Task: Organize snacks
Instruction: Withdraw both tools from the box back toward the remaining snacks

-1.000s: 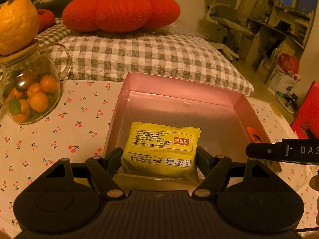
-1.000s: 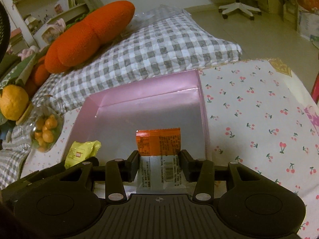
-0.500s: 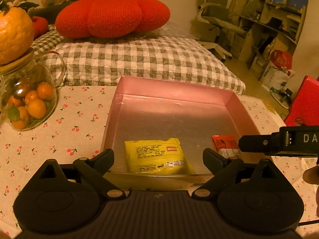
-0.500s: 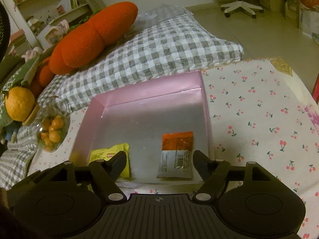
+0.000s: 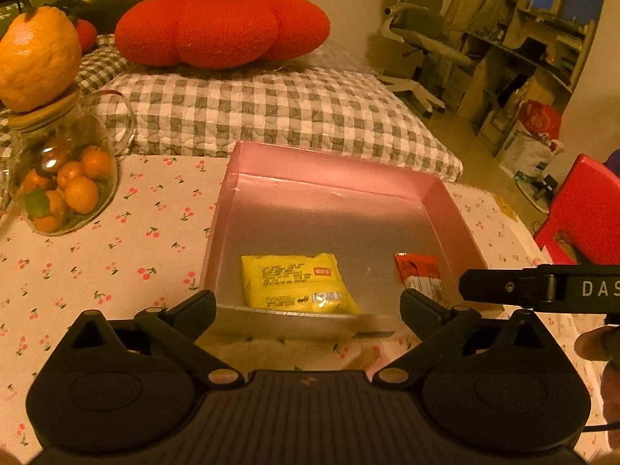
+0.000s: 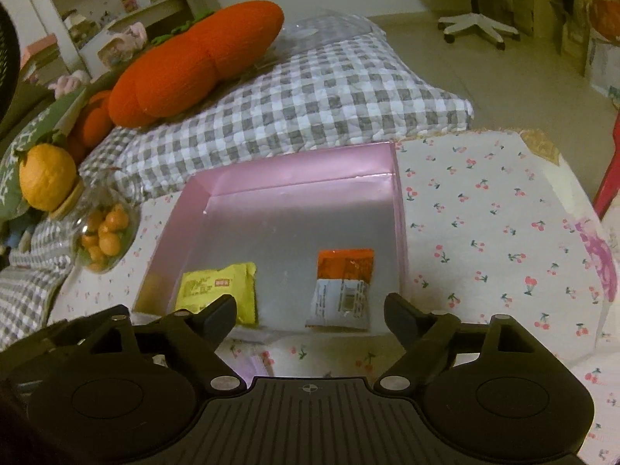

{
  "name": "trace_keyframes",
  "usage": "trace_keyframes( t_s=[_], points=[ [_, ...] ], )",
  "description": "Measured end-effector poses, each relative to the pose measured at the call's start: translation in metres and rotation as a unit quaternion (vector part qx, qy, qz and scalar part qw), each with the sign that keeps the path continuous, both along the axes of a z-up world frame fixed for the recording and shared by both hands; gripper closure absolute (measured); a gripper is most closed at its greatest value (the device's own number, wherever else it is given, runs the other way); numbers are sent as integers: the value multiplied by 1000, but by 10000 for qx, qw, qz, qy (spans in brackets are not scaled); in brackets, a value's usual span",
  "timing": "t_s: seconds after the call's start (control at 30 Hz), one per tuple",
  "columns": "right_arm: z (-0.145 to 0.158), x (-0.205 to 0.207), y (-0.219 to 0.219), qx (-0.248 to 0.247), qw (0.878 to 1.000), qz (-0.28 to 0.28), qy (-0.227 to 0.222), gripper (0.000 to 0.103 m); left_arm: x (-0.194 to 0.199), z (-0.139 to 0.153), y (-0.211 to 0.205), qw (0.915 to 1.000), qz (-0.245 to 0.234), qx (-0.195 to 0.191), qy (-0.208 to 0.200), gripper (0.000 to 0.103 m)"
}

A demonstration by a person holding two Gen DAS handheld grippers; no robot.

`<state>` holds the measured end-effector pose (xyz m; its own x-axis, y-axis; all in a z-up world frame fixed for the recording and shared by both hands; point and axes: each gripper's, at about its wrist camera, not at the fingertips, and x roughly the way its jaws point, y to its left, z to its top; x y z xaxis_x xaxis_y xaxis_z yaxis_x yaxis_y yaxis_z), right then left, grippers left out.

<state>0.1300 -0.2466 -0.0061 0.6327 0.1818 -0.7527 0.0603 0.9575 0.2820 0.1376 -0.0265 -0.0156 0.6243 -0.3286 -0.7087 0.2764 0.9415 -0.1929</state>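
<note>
A shallow pink box [image 5: 329,166] with a silvery floor sits on the cherry-print tablecloth. A yellow snack packet [image 5: 294,281] lies flat at its near left, and an orange and white packet [image 5: 418,275] at its near right. My left gripper [image 5: 306,302] hovers over the near rim, jaws opening wide, pads clear of the yellow packet. In the right wrist view the same box [image 6: 294,170] holds the yellow packet [image 6: 217,290] and the orange packet [image 6: 343,286]. My right gripper [image 6: 310,304] is opening above the near rim, touching nothing.
A glass jar of small oranges [image 5: 58,186] with a big orange [image 5: 35,58] on its lid stands left of the box. A checked cushion [image 5: 271,116] and a red pumpkin pillow [image 5: 221,27] lie behind. A red chair [image 5: 581,209] is at right.
Both grippers let go of their packets and spread their jaws. The yellow and orange packets dropped flat onto the box floor, and both grippers drew back from the box.
</note>
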Motion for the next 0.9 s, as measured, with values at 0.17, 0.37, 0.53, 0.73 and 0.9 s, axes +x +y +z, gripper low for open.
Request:
trace_keyframes(
  t_s=[0.17, 0.37, 0.53, 0.73, 0.9],
  points=[
    [5, -12, -1, -104, 9999, 63, 0, 17, -10, 0, 7, 9999, -15, 81, 122, 1],
    [9, -30, -4, -136, 9998, 147, -40, 17, -24, 0, 19, 9996, -6, 228, 151, 1],
    [11, -47, -1, -263, 9991, 320, -76, 16, -35, -4, 34, 9993, 65, 191, 309, 1],
    [8, -68, 2, -373, 9979, 517, -95, 16, -52, -5, 48, 9990, -33, 387, 234, 1],
    [6, -83, 5, -481, 9966, 656, -112, 16, -64, -6, 59, 9987, -95, 450, 212, 1]
  ],
)
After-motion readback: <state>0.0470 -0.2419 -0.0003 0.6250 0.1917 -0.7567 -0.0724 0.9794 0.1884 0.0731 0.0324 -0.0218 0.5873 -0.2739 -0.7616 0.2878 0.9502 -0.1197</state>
